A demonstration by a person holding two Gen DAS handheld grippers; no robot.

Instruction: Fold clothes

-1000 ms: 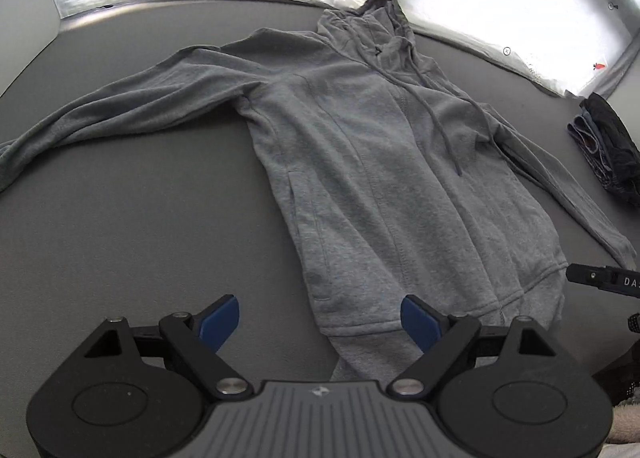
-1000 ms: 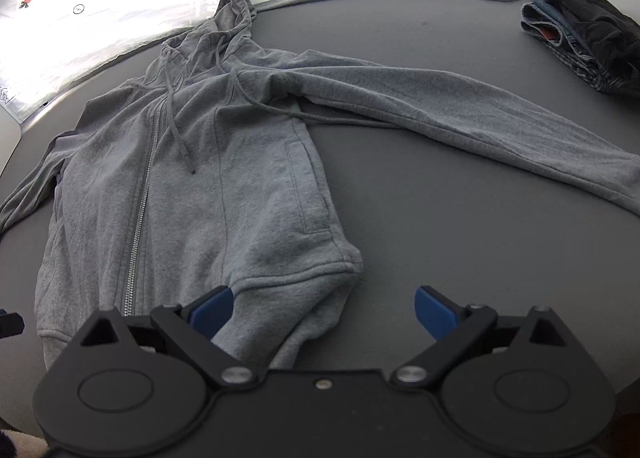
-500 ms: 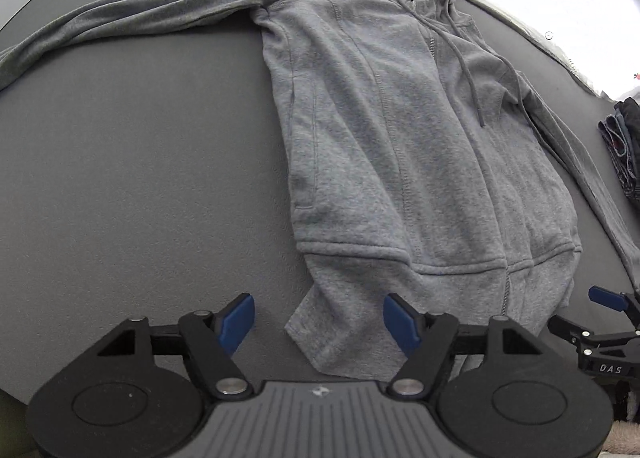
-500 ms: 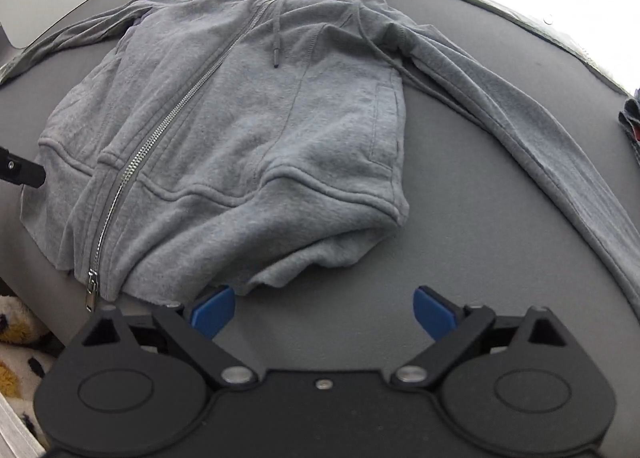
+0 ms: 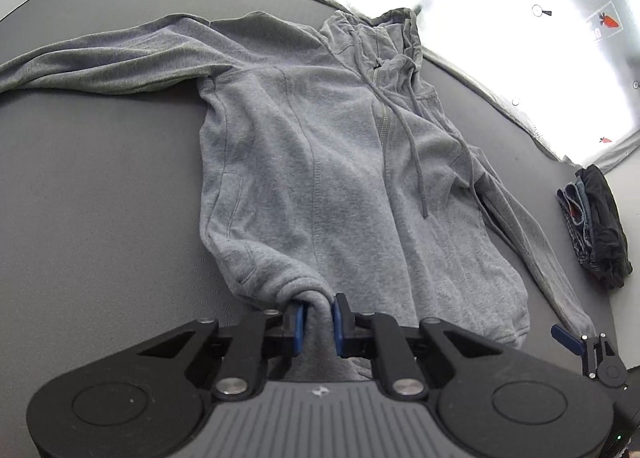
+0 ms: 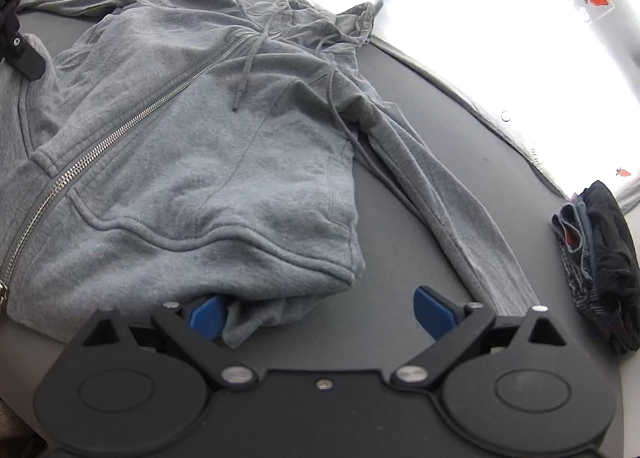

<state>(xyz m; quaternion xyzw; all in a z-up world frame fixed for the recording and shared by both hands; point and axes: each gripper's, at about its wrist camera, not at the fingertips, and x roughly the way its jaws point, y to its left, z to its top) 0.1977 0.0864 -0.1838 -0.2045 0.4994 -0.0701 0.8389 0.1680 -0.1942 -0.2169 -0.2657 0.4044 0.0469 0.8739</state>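
Two grippers work the near hem of the grey hoodie (image 5: pixel 320 177), which lies zipped and face up on the dark table (image 5: pixel 100 197), sleeves spread. Our left gripper (image 5: pixel 317 318) has just been closing and now pinches a bunch of hem cloth between its blue pads, likely to lift that corner for a fold. Our right gripper (image 6: pixel 320 312) tilts down at the other corner, jaws wide; its left pad seems tucked under the hem, though we cannot be sure.
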